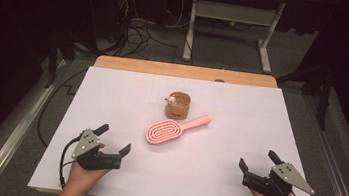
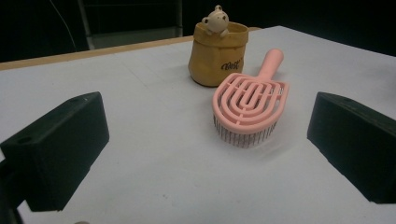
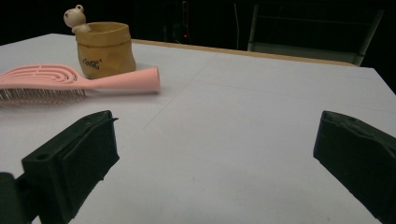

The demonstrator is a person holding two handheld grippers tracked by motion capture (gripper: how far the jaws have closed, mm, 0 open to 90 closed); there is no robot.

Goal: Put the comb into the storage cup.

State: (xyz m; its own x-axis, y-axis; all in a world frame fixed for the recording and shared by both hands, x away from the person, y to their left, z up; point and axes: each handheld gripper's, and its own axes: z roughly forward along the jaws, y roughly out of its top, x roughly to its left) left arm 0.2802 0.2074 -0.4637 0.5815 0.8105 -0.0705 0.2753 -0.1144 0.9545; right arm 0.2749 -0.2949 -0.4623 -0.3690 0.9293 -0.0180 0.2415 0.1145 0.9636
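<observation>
A pink hairbrush (image 1: 171, 129) lies bristles down at the middle of the white table sheet (image 1: 112, 95), its handle pointing to the far right. Just behind it stands a small tan pot (image 1: 178, 105) with a little bear figure (image 1: 171, 98) on its rim. The left gripper view looks at the hairbrush (image 2: 250, 105) and the pot (image 2: 216, 55) ahead; the right gripper view has the hairbrush (image 3: 74, 81) and the pot (image 3: 103, 49) at its far left. My left gripper (image 1: 114, 139) rests near the front left, open and empty. My right gripper (image 1: 258, 159) rests near the front right, also open and empty.
The wooden table edge (image 1: 186, 71) runs along the far side. Behind the table, on the dark floor, are cables (image 1: 140, 36) and a white metal desk frame (image 1: 232, 19). Metal rails (image 1: 13, 123) flank the table.
</observation>
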